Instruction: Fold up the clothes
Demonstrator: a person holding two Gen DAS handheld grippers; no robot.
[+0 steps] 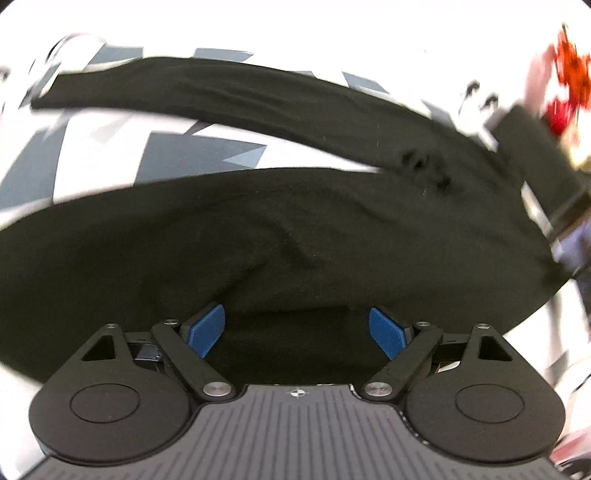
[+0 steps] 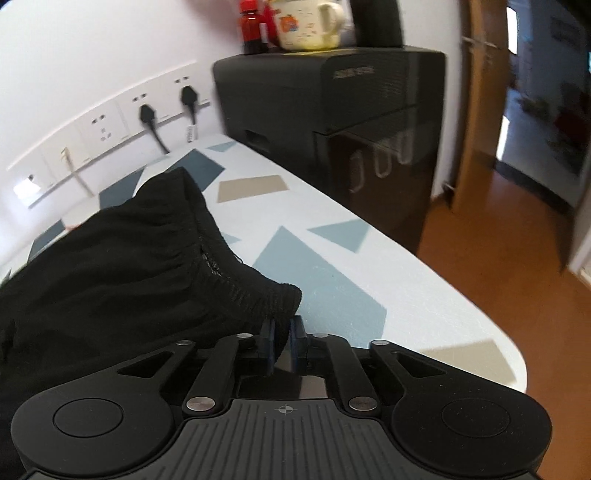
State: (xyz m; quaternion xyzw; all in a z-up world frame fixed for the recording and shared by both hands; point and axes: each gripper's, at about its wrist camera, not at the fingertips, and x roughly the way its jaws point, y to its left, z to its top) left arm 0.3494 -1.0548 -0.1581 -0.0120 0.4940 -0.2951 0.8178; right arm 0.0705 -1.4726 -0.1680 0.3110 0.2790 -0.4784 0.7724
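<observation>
A pair of black trousers (image 1: 280, 229) lies spread on a white table with blue-grey and tan shapes (image 1: 110, 155). One leg (image 1: 207, 92) stretches across the far side. My left gripper (image 1: 297, 328) is open, its blue pads (image 1: 207, 328) just above the near leg's cloth, holding nothing. In the right wrist view my right gripper (image 2: 282, 341) is shut on the elastic waistband (image 2: 258, 291) at its near corner, with the trousers (image 2: 110, 266) bunched to the left.
A black appliance (image 2: 332, 122) stands at the table's far end with a red bottle (image 2: 253, 27) and a mug (image 2: 310, 24) on top. Wall sockets with plugs (image 2: 147, 112) line the back wall. The table's right edge (image 2: 461, 291) drops to a wooden floor.
</observation>
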